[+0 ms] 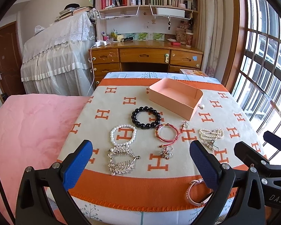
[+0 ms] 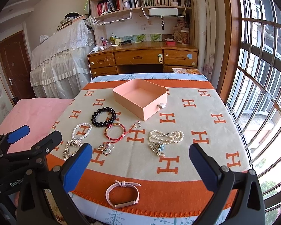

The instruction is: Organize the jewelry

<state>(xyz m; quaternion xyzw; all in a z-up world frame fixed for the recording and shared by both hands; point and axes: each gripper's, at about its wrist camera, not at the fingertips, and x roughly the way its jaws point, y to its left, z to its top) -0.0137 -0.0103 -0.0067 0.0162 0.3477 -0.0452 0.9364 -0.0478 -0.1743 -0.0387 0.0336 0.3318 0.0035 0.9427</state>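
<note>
While both claws hang over the near edge of the orange H-patterned blanket (image 2: 178, 97), the left gripper (image 1: 140, 161) and right gripper (image 2: 140, 165) each stand wide open, holding nothing. Toward the far side sits the pink box (image 2: 140, 98), open-topped and empty. Just nearer than the box lie the black bead bracelet (image 1: 146, 117), red cord bracelet (image 1: 166, 135) and pearl bracelet (image 1: 123, 134); nearer still, silver hair combs (image 1: 120, 159), what may be a cluster of rings (image 1: 165, 152), and a pearl strand (image 2: 165, 136). Farthest from the box, at the near orange band, lies a pink watch (image 2: 122, 194)

3 bracelets (image 2: 103, 116), 1 box (image 2: 140, 98)
</note>
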